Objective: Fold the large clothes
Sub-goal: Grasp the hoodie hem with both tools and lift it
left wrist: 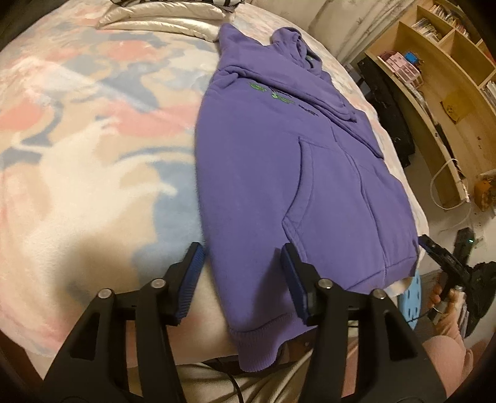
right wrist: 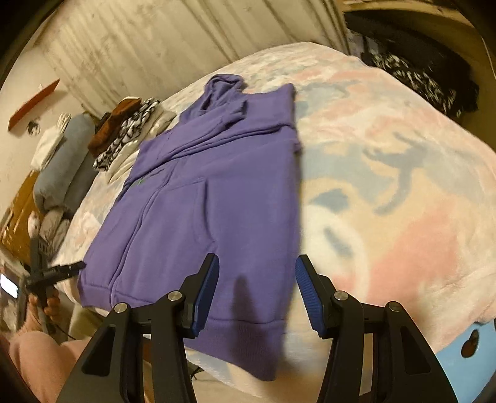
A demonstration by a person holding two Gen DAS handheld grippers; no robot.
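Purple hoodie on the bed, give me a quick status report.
Left gripper and right gripper open, holding nothing, both over the hem. Purple hoodie flat on the bed blanket, sleeves folded in. Nothing in the way.

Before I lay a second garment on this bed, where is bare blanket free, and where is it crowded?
The widest bare blanket lies beside the purple hoodie, on the side away from the shelves. In the right wrist view it is the stretch right of the hoodie. Crowded: the folded clothes pile by the hood, and the silver bedding at the far end.
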